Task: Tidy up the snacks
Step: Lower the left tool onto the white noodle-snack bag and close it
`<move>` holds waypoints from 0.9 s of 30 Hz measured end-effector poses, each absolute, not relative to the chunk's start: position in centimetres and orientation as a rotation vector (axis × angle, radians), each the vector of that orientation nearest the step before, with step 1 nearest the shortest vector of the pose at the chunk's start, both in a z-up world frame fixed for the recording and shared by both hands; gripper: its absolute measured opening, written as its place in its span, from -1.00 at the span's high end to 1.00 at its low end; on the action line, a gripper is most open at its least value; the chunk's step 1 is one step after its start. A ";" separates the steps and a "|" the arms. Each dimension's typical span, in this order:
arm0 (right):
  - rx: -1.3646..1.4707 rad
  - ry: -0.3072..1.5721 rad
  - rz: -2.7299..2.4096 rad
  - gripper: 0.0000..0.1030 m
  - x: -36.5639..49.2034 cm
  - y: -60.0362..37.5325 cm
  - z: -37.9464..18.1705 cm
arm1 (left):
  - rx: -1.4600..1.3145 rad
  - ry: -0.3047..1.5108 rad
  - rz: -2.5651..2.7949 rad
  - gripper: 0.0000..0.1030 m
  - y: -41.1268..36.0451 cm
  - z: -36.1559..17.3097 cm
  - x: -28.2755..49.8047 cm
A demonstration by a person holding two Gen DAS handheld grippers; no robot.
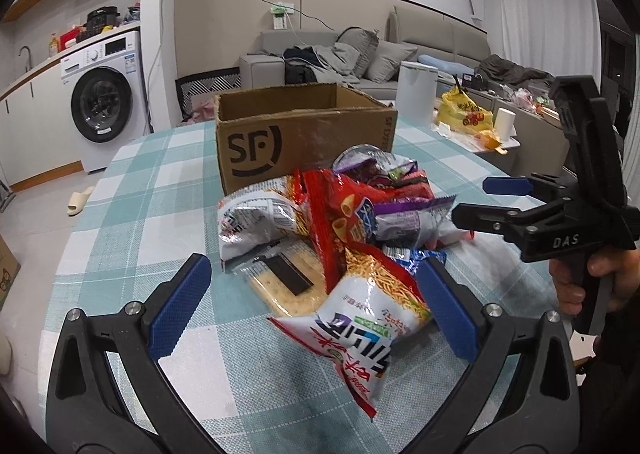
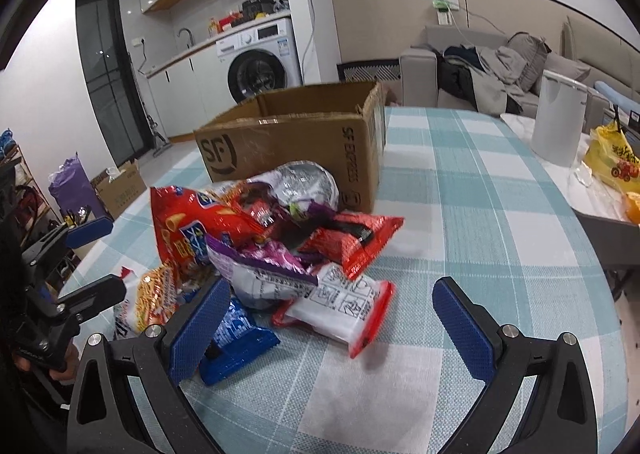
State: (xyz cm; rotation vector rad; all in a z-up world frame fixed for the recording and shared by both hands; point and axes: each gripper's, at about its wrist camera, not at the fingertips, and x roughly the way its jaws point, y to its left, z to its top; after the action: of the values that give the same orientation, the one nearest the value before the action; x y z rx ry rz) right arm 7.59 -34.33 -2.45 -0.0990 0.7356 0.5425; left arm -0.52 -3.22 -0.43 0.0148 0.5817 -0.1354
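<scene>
A heap of snack bags [image 1: 340, 230] lies on the checked tablecloth [image 1: 152, 190] just in front of an open cardboard box [image 1: 304, 134]. The nearest white noodle bag [image 1: 360, 322] runs lengthwise toward the left gripper [image 1: 316, 306], whose jaws stand wide apart around it. The right gripper [image 2: 328, 322], also spread open, hovers empty at the heap's side.

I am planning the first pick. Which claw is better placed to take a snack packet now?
Probably left: the open left claw already straddles the white noodle-snack bag.
</scene>
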 end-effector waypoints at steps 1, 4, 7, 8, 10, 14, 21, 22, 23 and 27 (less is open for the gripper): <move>-0.106 0.747 0.536 -1.00 7.7 -34.3 -2.7 | 0.018 0.593 -0.146 -0.99 -3.3 -0.6 -0.4; -0.124 0.783 0.522 -1.00 8.0 -34.1 -3.5 | 0.039 0.629 -0.166 -0.99 -3.7 -1.1 -0.1; -0.128 0.811 0.512 -1.00 8.4 -34.0 -4.1 | 0.048 0.665 -0.182 -0.99 -3.9 -1.8 0.3; -0.126 0.821 0.507 -1.00 8.6 -34.0 -4.3 | 0.044 0.671 -0.188 -0.99 -3.9 -1.9 0.4; -0.122 0.842 0.502 -1.00 8.9 -34.0 -4.6 | 0.040 0.692 -0.201 -0.99 -4.0 -2.2 0.6; -0.108 0.890 0.500 -1.00 9.6 -34.0 -5.3 | 0.036 0.718 -0.225 -0.99 -4.1 -2.8 1.0; -0.103 0.929 0.494 -0.99 10.6 -33.5 -5.8 | 0.053 0.753 -0.235 -0.97 -4.5 -3.2 1.4; -0.106 0.934 0.493 -0.97 10.8 -33.4 -5.9 | 0.046 0.762 -0.244 -0.95 -4.5 -3.2 1.6; -0.109 0.940 0.491 -0.95 11.0 -33.2 -6.0 | 0.040 0.768 -0.250 -0.91 -4.5 -3.3 1.7; -0.134 0.937 0.493 -0.81 11.4 -32.5 -6.0 | 0.030 0.779 -0.264 -0.81 -4.4 -3.5 1.9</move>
State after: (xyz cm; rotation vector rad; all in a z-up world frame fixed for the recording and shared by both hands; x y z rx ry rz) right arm 11.39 -32.55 -6.00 -0.1344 0.9371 0.4929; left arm 1.88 -4.42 -3.46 0.0295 0.7787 -0.2641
